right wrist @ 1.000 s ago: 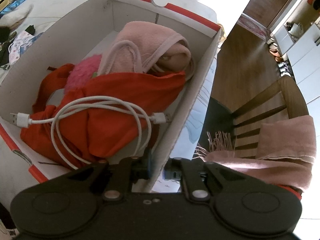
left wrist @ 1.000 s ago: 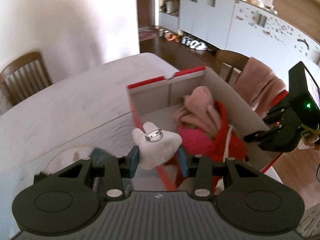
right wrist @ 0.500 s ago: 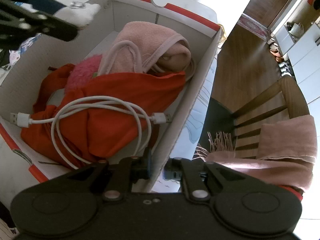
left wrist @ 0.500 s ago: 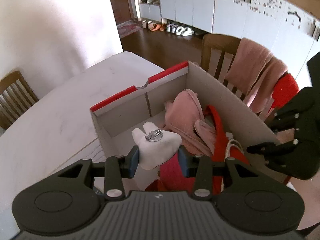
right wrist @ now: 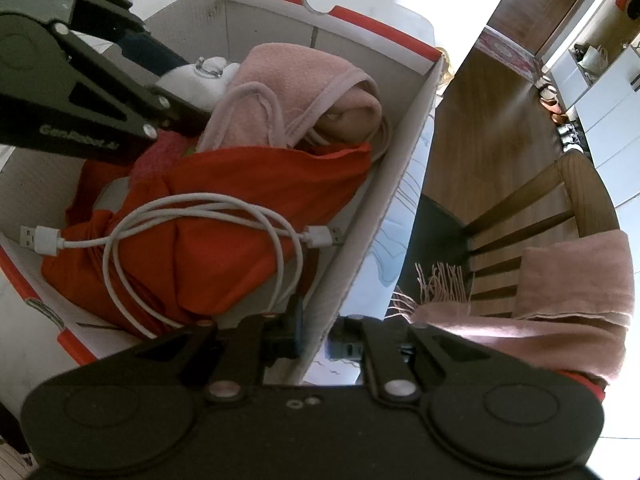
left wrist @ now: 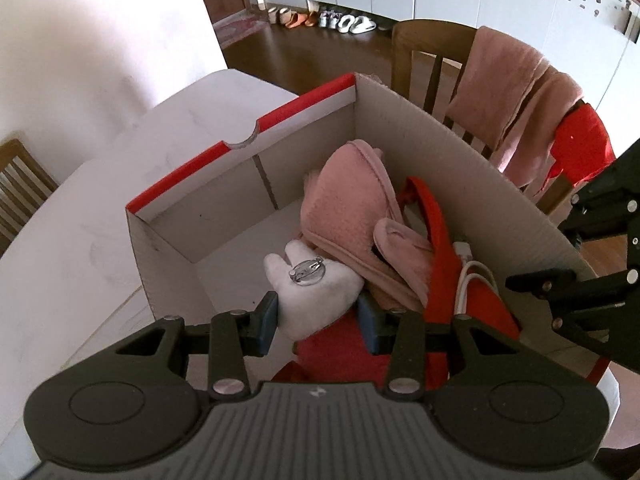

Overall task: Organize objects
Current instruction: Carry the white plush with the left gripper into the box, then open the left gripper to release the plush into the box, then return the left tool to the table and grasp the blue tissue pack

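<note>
My left gripper (left wrist: 318,320) is shut on a white plush brooch (left wrist: 310,292) with a metal pin on its back, held over the open red-and-white cardboard box (left wrist: 240,148). The brooch (right wrist: 204,76) also shows in the right wrist view, above the box's far end. Inside the box lie a pink towel (right wrist: 304,92), a red cloth (right wrist: 224,224), a coiled white USB cable (right wrist: 192,220) and a bit of magenta plush (right wrist: 158,152). My right gripper (right wrist: 318,344) is shut on the box's right side wall (right wrist: 384,208) near its front corner.
The box stands on a white table (left wrist: 80,240). A wooden chair (right wrist: 560,208) draped with pink cloth (right wrist: 560,304) stands just beyond the box's right side. Another chair (left wrist: 20,184) is at the far left. Wooden floor and white cabinets lie beyond.
My left gripper has carried the brooch from beside the box's left wall to over the box's inside and lowered it. The right gripper has kept its hold on the wall.
</note>
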Action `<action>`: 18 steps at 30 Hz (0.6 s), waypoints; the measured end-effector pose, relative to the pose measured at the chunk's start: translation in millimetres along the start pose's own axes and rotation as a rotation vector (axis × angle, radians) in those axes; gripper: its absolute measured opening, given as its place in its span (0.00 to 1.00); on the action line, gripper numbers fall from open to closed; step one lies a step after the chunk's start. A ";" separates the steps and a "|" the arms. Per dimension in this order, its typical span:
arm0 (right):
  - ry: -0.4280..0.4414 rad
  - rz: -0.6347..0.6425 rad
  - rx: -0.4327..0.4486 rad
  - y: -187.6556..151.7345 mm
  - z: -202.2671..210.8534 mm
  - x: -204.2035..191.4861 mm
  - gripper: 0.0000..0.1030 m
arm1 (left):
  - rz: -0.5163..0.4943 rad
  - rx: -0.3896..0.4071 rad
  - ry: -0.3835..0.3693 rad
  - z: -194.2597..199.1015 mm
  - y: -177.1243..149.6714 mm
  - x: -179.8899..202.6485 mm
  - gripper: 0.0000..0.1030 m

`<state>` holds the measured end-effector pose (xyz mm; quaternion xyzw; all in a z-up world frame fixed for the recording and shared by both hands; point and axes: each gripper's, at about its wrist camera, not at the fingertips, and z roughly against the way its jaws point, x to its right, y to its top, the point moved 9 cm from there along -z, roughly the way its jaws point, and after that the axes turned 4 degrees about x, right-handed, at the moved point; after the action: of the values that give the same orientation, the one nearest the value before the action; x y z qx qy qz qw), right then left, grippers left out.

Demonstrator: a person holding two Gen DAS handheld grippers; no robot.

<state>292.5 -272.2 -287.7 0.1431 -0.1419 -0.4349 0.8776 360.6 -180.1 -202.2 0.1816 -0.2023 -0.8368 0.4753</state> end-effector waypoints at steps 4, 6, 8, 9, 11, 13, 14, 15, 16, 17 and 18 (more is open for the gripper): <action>0.000 0.000 0.000 -0.1 0.0 0.0 0.09 | 0.023 -0.011 -0.010 -1.1 -0.8 -2.4 0.40; 0.000 -0.001 0.000 -0.1 -0.2 0.0 0.09 | 0.017 -0.009 -0.010 0.7 -1.8 -1.5 0.41; -0.001 0.000 -0.001 0.4 0.0 -0.7 0.09 | 0.018 0.002 -0.006 3.9 -2.4 -1.7 0.45; -0.001 0.000 -0.001 0.2 -0.2 -0.7 0.09 | 0.022 0.006 -0.002 5.5 -3.2 -2.3 0.52; -0.001 -0.001 0.000 0.0 0.0 0.0 0.09 | 0.029 0.020 -0.006 10.1 -3.8 -3.2 0.64; 0.000 -0.002 0.000 -0.1 -0.2 -0.1 0.09 | 0.040 0.032 -0.014 14.9 -5.1 -3.4 0.66; 0.000 -0.004 0.000 0.3 -0.2 -0.8 0.09 | 0.046 0.034 -0.018 17.6 -6.4 -4.5 0.66; 0.000 -0.004 0.000 0.5 0.7 -0.3 0.09 | 0.050 0.038 -0.021 20.2 -7.7 -5.2 0.66; -0.001 -0.003 0.000 0.6 0.8 -0.2 0.09 | 0.054 0.043 -0.025 23.0 -8.9 -6.2 0.66; 0.000 -0.003 0.000 0.8 1.0 -0.3 0.09 | 0.060 0.047 -0.027 25.2 -9.2 -6.2 0.66; -0.001 -0.002 0.000 0.7 1.1 -0.1 0.09 | 0.067 0.052 -0.030 27.4 -9.1 -7.0 0.66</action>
<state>292.6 -271.9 -286.4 0.1429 -0.1423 -0.4357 0.8772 343.8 -165.3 -182.7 0.1743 -0.2370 -0.8175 0.4950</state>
